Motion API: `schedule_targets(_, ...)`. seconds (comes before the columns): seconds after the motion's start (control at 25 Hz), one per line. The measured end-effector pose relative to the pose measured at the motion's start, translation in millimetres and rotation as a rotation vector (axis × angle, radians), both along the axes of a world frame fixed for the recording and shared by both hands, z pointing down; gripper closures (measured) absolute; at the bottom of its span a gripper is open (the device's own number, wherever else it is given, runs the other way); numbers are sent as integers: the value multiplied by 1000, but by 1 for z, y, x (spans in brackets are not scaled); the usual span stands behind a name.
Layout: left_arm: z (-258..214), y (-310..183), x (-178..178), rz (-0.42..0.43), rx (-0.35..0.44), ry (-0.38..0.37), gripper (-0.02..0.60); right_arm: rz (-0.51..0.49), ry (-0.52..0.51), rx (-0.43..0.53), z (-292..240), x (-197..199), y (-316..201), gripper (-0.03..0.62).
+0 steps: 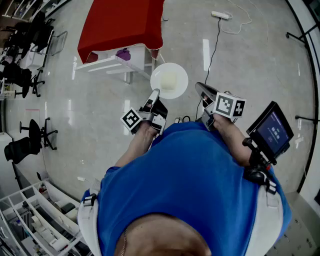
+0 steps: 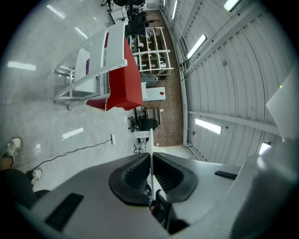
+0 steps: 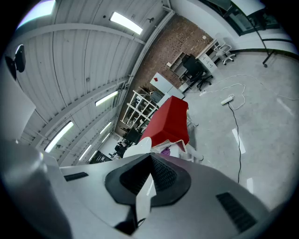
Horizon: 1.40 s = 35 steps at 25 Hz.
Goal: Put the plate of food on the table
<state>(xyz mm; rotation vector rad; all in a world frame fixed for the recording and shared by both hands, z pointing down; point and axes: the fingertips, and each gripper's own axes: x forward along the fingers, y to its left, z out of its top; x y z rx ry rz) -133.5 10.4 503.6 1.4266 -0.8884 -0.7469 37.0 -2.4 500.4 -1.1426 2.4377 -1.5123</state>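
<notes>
A white plate [image 1: 169, 80] with a pale lump of food hangs over the floor in front of me. My left gripper [image 1: 154, 96] is shut on its near rim. In the left gripper view the plate [image 2: 150, 156] shows edge-on as a thin white line pinched between the pads. My right gripper [image 1: 198, 87] sits just right of the plate, apart from it, its tips meeting with nothing between them. Its own view has the plate [image 3: 136, 149] ahead to the left of the jaws. The red-covered table [image 1: 122, 25] stands beyond the plate, and shows in both gripper views [image 2: 124, 79] [image 3: 170, 119].
A white frame [image 1: 112, 64] with a purple object [image 1: 123, 54] stands at the table's near side. A power strip [image 1: 220, 15] and its cable [image 1: 214, 50] lie on the floor to the right. Black office chairs [image 1: 30, 135] and shelves [image 1: 35, 215] are on the left.
</notes>
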Motion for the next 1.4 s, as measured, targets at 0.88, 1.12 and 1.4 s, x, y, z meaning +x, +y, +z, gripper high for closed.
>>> schedule_targets(0.88,-2,-1,0,7,-4,-3,561,30,-27,11,-3,5,-1,592)
schedule_targets(1.12,-2,-2,-3,-12,-2,1,561,30,-29,21,-4,4,-4,592)
schedule_targets(1.4,-3,1,-8,-35,0,0,561,21,-38,24,-6,1,-4,592)
